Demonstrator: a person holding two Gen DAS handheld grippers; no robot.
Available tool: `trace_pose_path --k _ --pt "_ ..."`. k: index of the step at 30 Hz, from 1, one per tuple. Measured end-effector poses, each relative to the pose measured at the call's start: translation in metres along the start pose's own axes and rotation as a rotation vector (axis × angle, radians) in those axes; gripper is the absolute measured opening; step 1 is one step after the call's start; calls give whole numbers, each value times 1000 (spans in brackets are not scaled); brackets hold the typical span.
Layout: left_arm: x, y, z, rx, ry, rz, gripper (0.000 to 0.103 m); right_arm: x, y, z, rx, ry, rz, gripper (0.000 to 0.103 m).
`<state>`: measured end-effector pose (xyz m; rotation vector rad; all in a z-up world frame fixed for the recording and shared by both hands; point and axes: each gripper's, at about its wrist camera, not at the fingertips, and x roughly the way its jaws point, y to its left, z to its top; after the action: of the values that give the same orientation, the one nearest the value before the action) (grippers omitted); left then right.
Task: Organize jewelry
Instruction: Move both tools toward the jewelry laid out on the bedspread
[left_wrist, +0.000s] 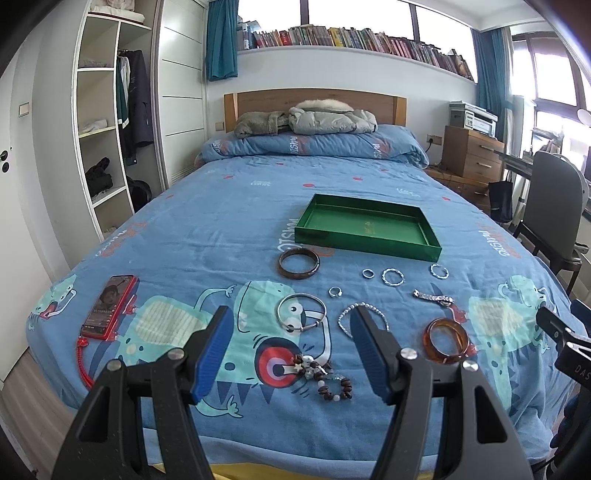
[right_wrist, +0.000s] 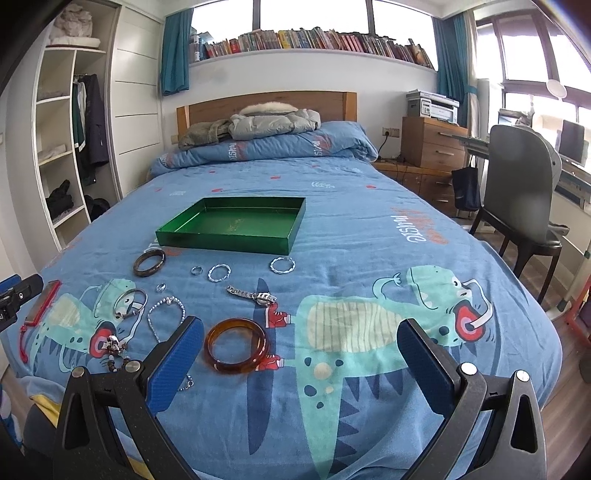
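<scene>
An empty green tray (left_wrist: 402, 243) (right_wrist: 229, 240) lies on the blue bed. In front of it lie a dark brown bangle (left_wrist: 298, 262) (right_wrist: 149, 262), an amber bangle (left_wrist: 446, 340) (right_wrist: 236, 345), a silver bangle (left_wrist: 302, 312) (right_wrist: 130, 303), a silver chain bracelet (left_wrist: 345, 317) (right_wrist: 166, 310), a wooden bead bracelet (left_wrist: 325, 376) (right_wrist: 116, 350), a silver watch (left_wrist: 434, 296) (right_wrist: 255, 294) and several small rings (left_wrist: 392, 276) (right_wrist: 219, 273). My left gripper (left_wrist: 291, 317) is open and empty above the silver bangle. My right gripper (right_wrist: 301, 326) is open and empty, right of the amber bangle.
A red phone (left_wrist: 109, 306) (right_wrist: 40, 302) with a red cord lies at the bed's left edge. Folded coats (left_wrist: 314, 118) sit by the headboard. A grey chair (right_wrist: 517, 192) and wooden drawers (right_wrist: 432, 144) stand to the right, an open wardrobe (left_wrist: 107, 122) to the left.
</scene>
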<state>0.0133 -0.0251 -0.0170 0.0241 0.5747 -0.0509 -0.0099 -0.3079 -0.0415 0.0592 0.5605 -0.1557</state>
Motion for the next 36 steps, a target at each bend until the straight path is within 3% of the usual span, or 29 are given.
trace_pose_path --k 21,36 --pt "13 -7 -4 22 77 -40 64 0 18 3 -64 0 21 103" --pt "23 1 -2 -20 105 -68 64 8 29 5 -101 9 -4 102"
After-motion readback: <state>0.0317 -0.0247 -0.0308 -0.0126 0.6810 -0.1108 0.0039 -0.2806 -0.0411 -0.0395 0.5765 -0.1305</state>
